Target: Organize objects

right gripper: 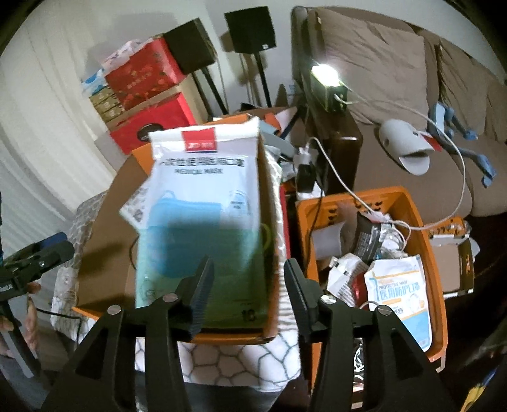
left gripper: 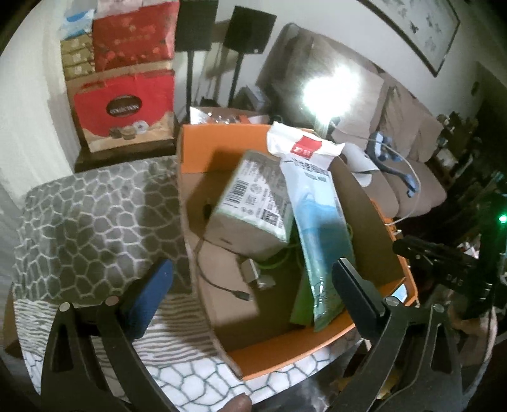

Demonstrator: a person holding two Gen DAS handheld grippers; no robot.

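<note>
We see the mask pack (right gripper: 202, 206) lying lengthwise just ahead of our right gripper (right gripper: 247, 298) — both grippers' jaws apart, holding nothing.

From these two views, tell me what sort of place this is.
Most likely a home living room. A brown sofa runs along the wall, black speakers on stands sit in the corner, and a framed picture hangs above the sofa.
</note>
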